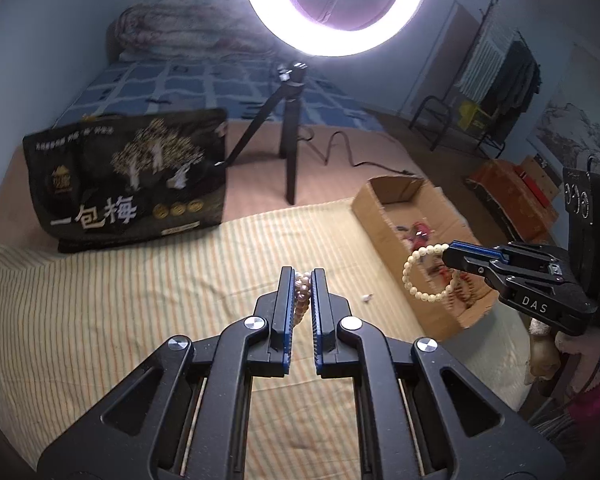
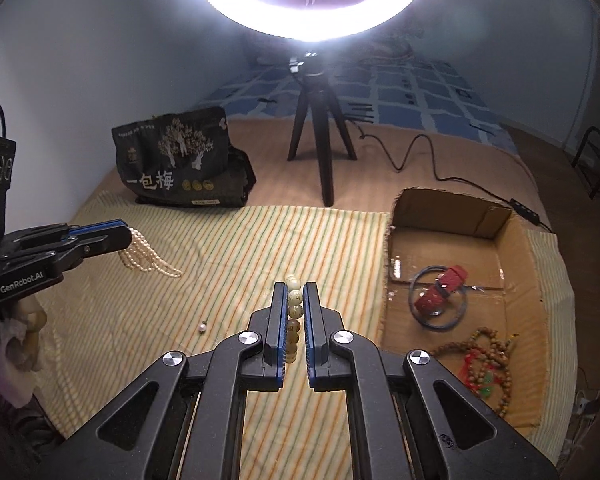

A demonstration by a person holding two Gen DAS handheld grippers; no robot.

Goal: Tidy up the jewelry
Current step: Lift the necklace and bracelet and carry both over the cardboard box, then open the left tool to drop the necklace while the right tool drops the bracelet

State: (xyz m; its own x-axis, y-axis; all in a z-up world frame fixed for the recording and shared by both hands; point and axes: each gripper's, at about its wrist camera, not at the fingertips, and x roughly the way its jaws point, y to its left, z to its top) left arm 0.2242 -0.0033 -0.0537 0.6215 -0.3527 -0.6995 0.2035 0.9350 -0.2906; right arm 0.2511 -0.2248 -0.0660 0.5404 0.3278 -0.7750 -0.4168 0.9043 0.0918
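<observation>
my left gripper (image 1: 302, 276) is clamped tight on a pearl necklace (image 2: 146, 258); its strands hang in loops from the jaws, the lowest loop reaching the striped cloth (image 2: 204, 240). on that gripper's side i read "genrobot.ai". my right gripper (image 2: 295, 290) is closed hard on a bead bracelet (image 1: 430, 274) of pale round beads, some with marks too small to read; it dangles clear of the cloth, in front of the cardboard box (image 2: 452, 216). the right gripper's side reads "das". the box sits at the cloth's right edge and holds a red watch (image 2: 446, 286), a dark ring and a wooden bead string with red and green bits. a loose pearl pendant (image 2: 202, 327) lies on the cloth. behind stands a black bag (image 1: 128, 184) printed "一包梅" in white, beside a ring light (image 2: 312, 12) on a tripod.
</observation>
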